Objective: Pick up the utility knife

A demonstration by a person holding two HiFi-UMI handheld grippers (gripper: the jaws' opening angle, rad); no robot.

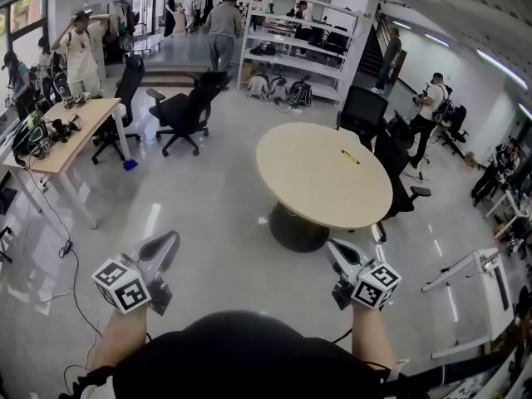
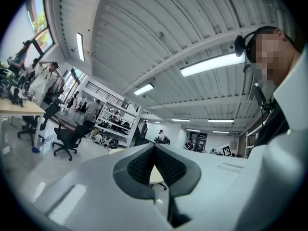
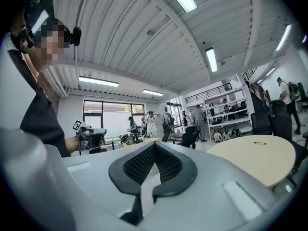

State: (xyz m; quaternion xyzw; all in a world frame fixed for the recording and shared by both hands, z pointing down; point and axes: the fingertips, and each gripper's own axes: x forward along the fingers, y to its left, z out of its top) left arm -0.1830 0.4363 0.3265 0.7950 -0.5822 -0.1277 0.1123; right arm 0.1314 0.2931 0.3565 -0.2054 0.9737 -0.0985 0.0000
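The utility knife [image 1: 350, 156] is a small yellow strip lying on the far right part of a round beige table [image 1: 309, 189] ahead of me. It also shows as a yellow speck, the knife [image 3: 260, 142], on the table [image 3: 250, 161] in the right gripper view. My left gripper [image 1: 169, 241] is held out over the floor, well short of the table and to its left, jaws shut and empty. My right gripper [image 1: 333, 249] hovers near the table's front edge, also shut with nothing in it. Both point level: left gripper [image 2: 155, 146], right gripper [image 3: 154, 144].
Black office chairs [image 1: 184, 110] stand on the glossy floor at the back left, and more chairs [image 1: 391, 160] crowd the table's right side. A long desk [image 1: 71, 135] with gear is at the left, shelving [image 1: 299, 44] behind. Several people stand around. A cable [image 1: 71, 264] trails on the floor.
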